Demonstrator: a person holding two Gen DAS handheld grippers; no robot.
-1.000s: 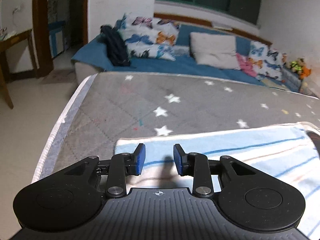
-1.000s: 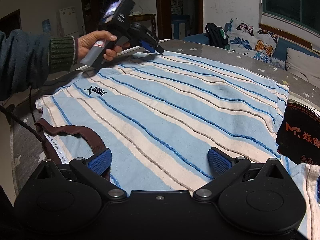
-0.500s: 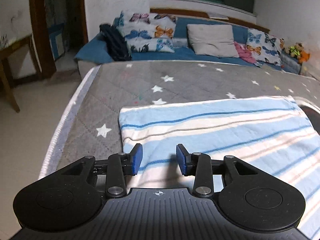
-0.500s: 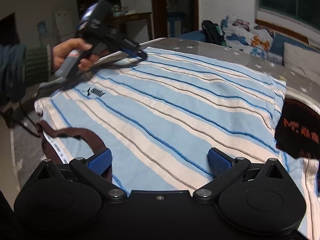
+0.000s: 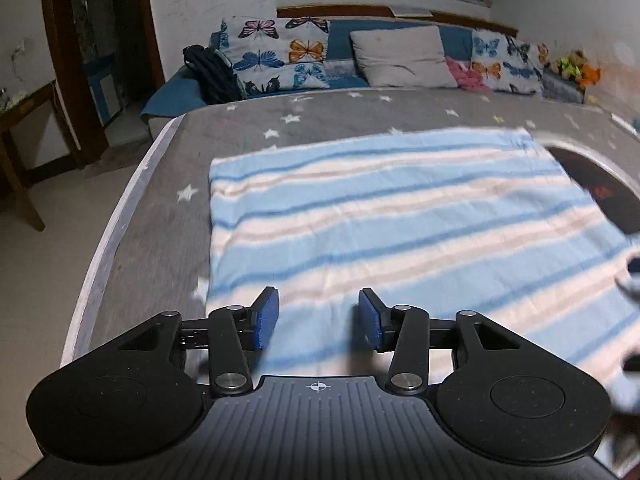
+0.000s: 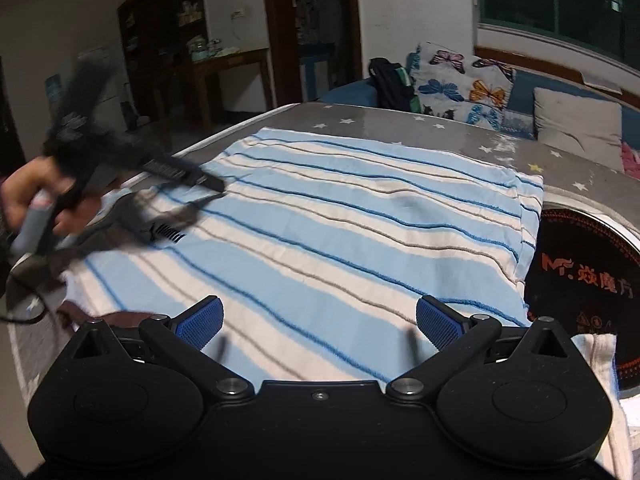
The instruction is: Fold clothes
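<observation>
A light blue and white striped shirt [image 5: 400, 216] [image 6: 340, 232] lies spread flat on the grey star-patterned bed. Its brown collar [image 6: 120, 316] peeks out by the right gripper's left finger. My left gripper [image 5: 318, 320] hovers over the shirt's near edge, open, with nothing between its blue pads. My right gripper [image 6: 320, 322] stands wide open over the shirt's collar end, empty. In the right wrist view a hand [image 6: 28, 196] holds the left gripper, blurred, over the shirt's left side.
A black round mat with orange lettering [image 6: 580, 276] [image 5: 600, 192] lies against the shirt's right edge. The bed's edge [image 5: 116, 232] drops to the floor on the left. A sofa with butterfly cushions [image 5: 280, 56] stands behind the bed. A wooden table [image 6: 224, 60] stands further back.
My left gripper has pulled back along the shirt away from its far corner, so more shirt shows ahead of it. The right gripper has tilted up slightly and stays open.
</observation>
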